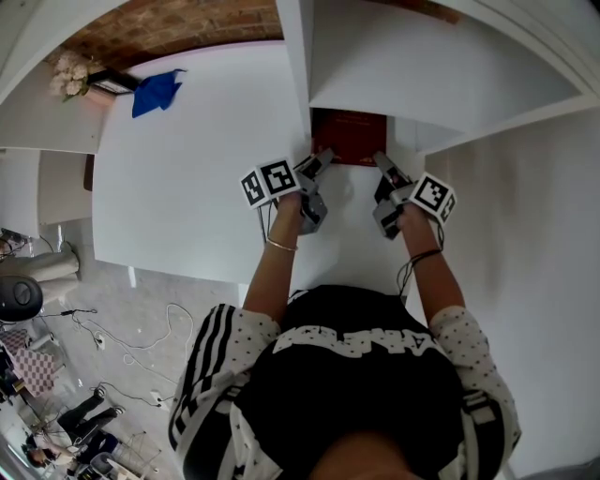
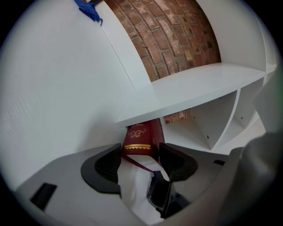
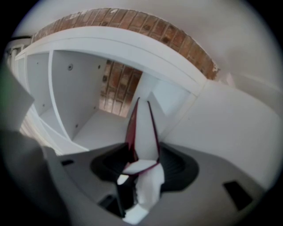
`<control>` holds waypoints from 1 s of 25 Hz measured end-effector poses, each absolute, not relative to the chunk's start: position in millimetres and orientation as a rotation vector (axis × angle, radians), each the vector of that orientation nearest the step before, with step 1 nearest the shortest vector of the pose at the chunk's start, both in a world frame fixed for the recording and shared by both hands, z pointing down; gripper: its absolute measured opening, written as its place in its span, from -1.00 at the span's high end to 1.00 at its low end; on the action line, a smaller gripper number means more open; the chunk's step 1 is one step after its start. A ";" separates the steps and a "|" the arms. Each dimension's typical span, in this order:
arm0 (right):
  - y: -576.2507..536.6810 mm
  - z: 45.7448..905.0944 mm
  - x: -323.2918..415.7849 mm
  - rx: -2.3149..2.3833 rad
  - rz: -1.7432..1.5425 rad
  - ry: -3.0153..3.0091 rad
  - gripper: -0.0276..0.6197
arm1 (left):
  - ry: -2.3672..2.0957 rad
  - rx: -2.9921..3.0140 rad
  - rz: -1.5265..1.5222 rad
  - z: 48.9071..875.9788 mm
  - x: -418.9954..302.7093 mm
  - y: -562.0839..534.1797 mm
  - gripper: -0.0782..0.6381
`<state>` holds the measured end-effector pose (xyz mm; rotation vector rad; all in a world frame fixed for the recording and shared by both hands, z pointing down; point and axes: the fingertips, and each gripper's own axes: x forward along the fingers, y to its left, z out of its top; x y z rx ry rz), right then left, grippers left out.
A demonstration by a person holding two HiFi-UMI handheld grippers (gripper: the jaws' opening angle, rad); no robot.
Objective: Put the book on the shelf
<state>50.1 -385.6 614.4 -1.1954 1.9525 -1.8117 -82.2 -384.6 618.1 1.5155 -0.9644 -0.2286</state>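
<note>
wall (image 1: pixel 178 28): red brick | table (image 1: pixel 187 187): white | floor (image 1: pixel 112 309): pale, cables (image 1: pixel 141 342)

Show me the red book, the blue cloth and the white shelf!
red book (image 1: pixel 349 137): head view, middle of its dark red face.
blue cloth (image 1: pixel 156 93): head view, middle of the cloth.
white shelf (image 2: pixel 201 86): left gripper view, top of the board above the book.

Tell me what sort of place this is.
Likely a home or studio room: white cubby shelf, red book partly in, against a brick wall; white table; loose cables on the floor.
</note>
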 end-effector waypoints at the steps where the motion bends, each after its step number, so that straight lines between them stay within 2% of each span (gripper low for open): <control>1: -388.0 613.9 49.6 -1.189 -1.803 1.957 0.19 | -0.963 1.509 -0.234 618.3 -82.0 -385.2 -0.03; 25: -416.1 606.8 45.2 -1.210 -1.751 1.994 0.19 | -0.905 1.494 -0.281 610.9 -78.0 -387.1 -0.02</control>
